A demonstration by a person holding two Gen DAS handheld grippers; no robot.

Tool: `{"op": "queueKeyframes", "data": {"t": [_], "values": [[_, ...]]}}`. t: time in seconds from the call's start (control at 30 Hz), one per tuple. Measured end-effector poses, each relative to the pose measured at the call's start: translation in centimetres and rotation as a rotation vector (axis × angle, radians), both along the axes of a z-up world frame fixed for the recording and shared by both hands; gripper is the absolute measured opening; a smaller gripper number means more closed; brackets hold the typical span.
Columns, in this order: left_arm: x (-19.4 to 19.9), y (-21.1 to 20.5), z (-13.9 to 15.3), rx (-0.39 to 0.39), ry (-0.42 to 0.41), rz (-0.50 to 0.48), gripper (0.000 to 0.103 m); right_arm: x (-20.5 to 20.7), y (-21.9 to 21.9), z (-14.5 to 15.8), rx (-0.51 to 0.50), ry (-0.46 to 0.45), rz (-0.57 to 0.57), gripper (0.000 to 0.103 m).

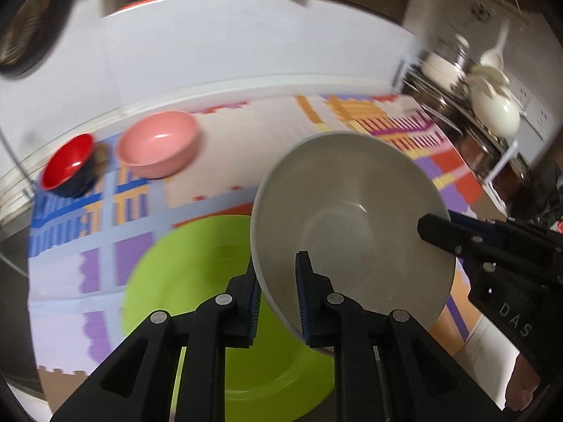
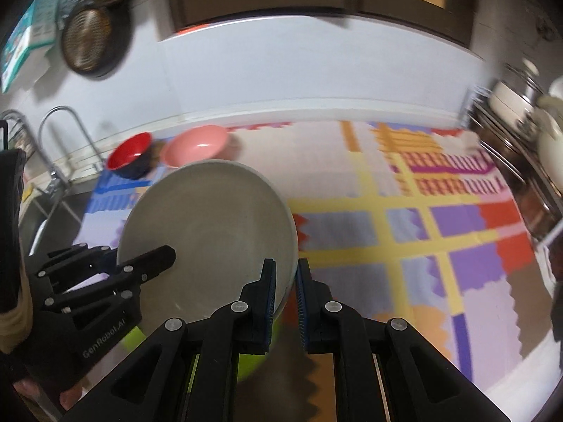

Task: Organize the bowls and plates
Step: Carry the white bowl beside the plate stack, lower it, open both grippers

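A grey plate is held tilted in the air above a lime green plate that lies on the patterned mat. My left gripper is shut on the grey plate's near rim. My right gripper is shut on the opposite rim of the same grey plate; its fingers show at the right of the left wrist view. A pink bowl and a red bowl with a dark outside stand side by side at the mat's far left; both also show in the right wrist view, the pink bowl and the red bowl.
The colourful patterned mat covers the counter. A sink with a tap is at the left. A dish rack with pots and a white ladle stands at the right. Pans hang on the wall. A white wall runs behind.
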State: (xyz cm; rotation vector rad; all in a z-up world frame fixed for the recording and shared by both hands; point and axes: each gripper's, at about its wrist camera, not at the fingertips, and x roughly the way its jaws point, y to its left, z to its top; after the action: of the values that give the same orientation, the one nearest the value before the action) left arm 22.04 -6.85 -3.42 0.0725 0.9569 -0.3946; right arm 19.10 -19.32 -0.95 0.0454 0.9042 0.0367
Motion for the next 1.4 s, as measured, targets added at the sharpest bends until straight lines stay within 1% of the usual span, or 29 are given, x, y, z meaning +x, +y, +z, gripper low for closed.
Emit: {"op": "queueKeyframes", "data": {"t": [0.13,0.3,0.43,0.57,0.7,0.97,1.23,1.33,1.37,1.4], "values": [[0.5,-3.9,-1.1,-0.002,0.044,-0.034,0.020,-0.3,-3.8,-0.7,0.006,0.020,-0.048,0.013],[1.1,-7.3,-2.6,-0.004,0.100,-0.051,0.020,-0.2,-7.6,-2.1,0.003,0.050,-0.093,0.013],[1.7,-9.9,-4.2,0.010,0.150,-0.065,0.021,0.1,-10.0,-3.1,0.005,0.070,-0.109,0.013],[2.1,-11.6,-5.4,0.026,0.180,-0.067,0.021,0.7,-11.6,-4.1,0.005,0.092,-0.119,0.013],[2.4,-12.5,-6.4,0.037,0.209,-0.067,0.021,1.3,-12.8,-5.4,0.009,0.115,-0.119,0.013],[2.9,-12.9,-7.3,0.068,0.222,-0.051,0.021,2.2,-13.7,-7.4,0.027,0.154,-0.109,0.013],[3.0,-12.9,-7.8,0.061,0.236,-0.053,0.021,2.3,-13.7,-8.0,0.034,0.164,-0.104,0.013],[3.0,-12.7,-7.7,0.060,0.237,-0.051,0.027,2.3,-13.8,-8.0,0.049,0.159,-0.105,0.014],[3.0,-12.6,-7.5,0.062,0.230,-0.049,0.034,2.3,-13.9,-8.1,0.062,0.162,-0.106,0.016],[2.9,-12.5,-7.2,0.069,0.217,-0.046,0.044,2.3,-14.0,-8.1,0.073,0.169,-0.107,0.019]]}}
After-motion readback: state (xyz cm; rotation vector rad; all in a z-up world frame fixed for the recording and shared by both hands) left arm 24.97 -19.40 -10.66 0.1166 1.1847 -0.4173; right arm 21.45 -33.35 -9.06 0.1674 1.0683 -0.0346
